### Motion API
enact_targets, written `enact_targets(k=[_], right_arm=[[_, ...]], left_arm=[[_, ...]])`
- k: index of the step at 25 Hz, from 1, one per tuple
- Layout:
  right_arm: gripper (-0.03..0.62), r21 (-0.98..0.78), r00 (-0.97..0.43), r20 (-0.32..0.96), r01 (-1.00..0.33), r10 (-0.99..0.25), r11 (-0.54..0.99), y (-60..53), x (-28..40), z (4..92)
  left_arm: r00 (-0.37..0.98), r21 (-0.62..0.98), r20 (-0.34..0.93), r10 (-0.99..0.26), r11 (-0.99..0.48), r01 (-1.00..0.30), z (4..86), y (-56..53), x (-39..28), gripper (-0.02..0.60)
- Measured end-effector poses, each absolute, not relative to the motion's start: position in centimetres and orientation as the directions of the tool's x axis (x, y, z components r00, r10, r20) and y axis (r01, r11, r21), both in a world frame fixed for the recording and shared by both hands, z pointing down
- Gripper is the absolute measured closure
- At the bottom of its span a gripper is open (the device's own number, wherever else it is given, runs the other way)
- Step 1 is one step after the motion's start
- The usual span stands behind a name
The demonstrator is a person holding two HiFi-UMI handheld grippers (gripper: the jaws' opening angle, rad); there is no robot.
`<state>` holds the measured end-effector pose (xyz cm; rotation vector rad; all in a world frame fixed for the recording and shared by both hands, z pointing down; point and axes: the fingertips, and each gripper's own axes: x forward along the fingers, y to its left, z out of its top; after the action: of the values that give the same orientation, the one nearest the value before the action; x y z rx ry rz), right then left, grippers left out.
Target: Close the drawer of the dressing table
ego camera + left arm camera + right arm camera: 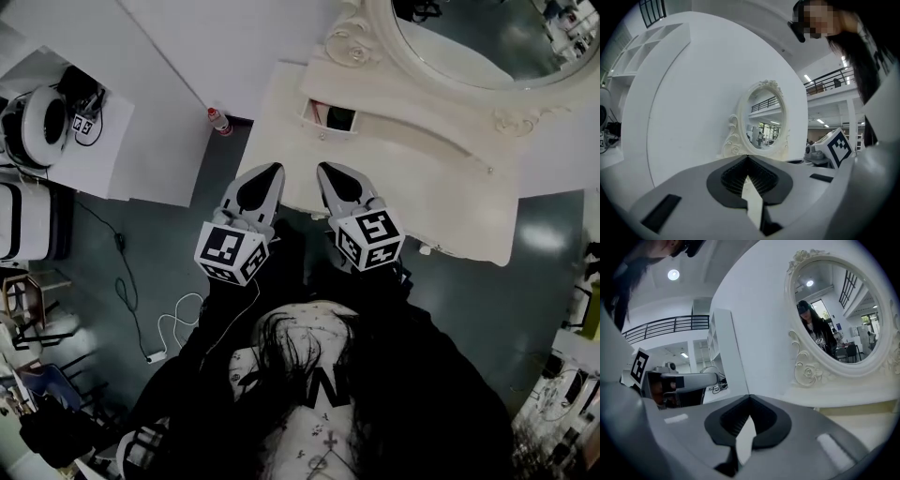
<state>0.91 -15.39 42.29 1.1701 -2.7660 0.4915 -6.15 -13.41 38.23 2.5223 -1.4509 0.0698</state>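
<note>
The cream dressing table [441,178] stands ahead of me, with its oval mirror [478,42] at the back. A small drawer [315,127] on the tabletop's left side stands pulled out, with dark and red items inside. My left gripper [274,170] and right gripper [324,170] hover side by side over the table's front left edge, just short of the drawer. Both are shut and hold nothing. The left gripper view shows its closed tips [747,157] below the mirror [765,119]. In the right gripper view the tips [749,396] also meet, left of the mirror [841,310].
A bottle with a red cap [218,120] stands on the floor by the table's left corner. A white desk [141,150] with a headset [42,122] is at the left. Cables [169,328] lie on the dark floor beside the person's legs.
</note>
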Motion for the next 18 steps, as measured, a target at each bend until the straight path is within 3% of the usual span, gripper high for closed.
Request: enact_targets(k=[18], right_arm=[[0.586, -0.198, -0.456, 0.381, -0.890, -0.804, 0.411, -23.5, -0.4, 48.1]], left_arm=[[0.713, 0.199, 0.140, -0.687, -0.686, -0.700, 38.2, -23.3, -8.5, 0.581]])
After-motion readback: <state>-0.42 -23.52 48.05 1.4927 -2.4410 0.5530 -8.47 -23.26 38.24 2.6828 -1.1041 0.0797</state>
